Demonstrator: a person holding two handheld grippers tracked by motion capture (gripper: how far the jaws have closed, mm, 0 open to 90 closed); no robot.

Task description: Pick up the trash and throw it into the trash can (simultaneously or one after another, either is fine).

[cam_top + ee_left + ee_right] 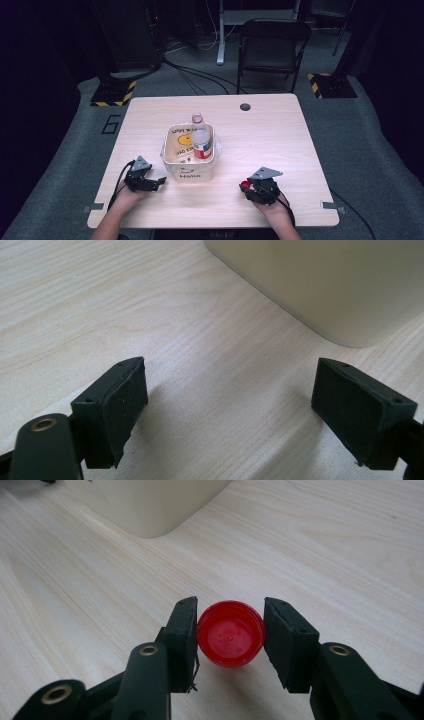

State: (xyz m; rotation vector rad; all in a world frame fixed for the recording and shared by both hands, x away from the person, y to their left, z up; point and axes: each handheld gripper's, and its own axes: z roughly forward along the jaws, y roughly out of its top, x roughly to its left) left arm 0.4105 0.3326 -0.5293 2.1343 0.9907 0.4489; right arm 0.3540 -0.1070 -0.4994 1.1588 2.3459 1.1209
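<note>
Basically, left gripper (161, 180) sits w/ jaws wide apart, empty, at 8 o'clock of bin (192, 172). Right gripper (230, 632) at 4 o'clock clamps red cap (230, 634) by its rim; light, stiff, prob slippery plastic.

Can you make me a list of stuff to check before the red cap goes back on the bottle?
1. Red cap squeezed in the right gripper: ok.
2. Bottle has no cap on top: ok.
3. Bottle upright in the white bin: ok.
4. Left gripper open and empty, ready to help: ok.
5. Bottle held steady: not ok, nothing grips it.
6. Cap's open side faces down: cannot tell.
</note>
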